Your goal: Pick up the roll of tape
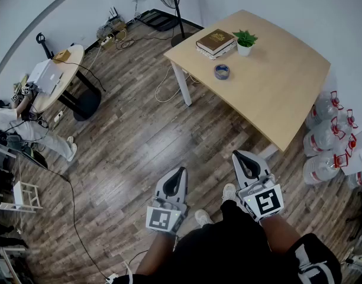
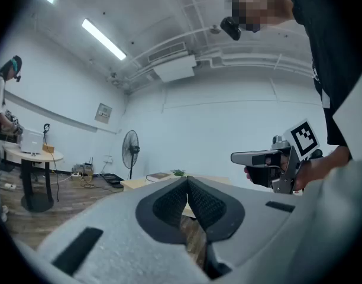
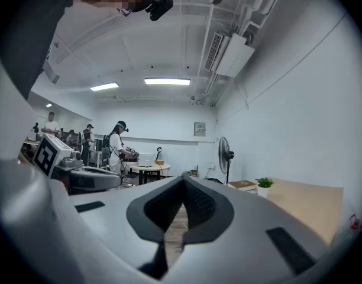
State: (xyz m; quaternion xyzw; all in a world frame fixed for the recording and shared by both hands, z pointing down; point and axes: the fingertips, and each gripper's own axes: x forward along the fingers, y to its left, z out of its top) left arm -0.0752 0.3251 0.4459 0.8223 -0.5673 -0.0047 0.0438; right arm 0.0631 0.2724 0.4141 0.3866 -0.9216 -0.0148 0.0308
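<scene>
Roll of tape (image 1: 222,71), a blue ring, lies on wooden table (image 1: 275,81); left gripper (image 1: 180,171), right gripper (image 1: 238,155) closed.

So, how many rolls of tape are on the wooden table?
1. The roll of tape lies on the table near the book and potted plant. Another could hide behind the book.

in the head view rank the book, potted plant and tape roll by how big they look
Largest: book
Then: potted plant
Smallest: roll of tape
All share one table, so nearness hardly skews it.
</scene>
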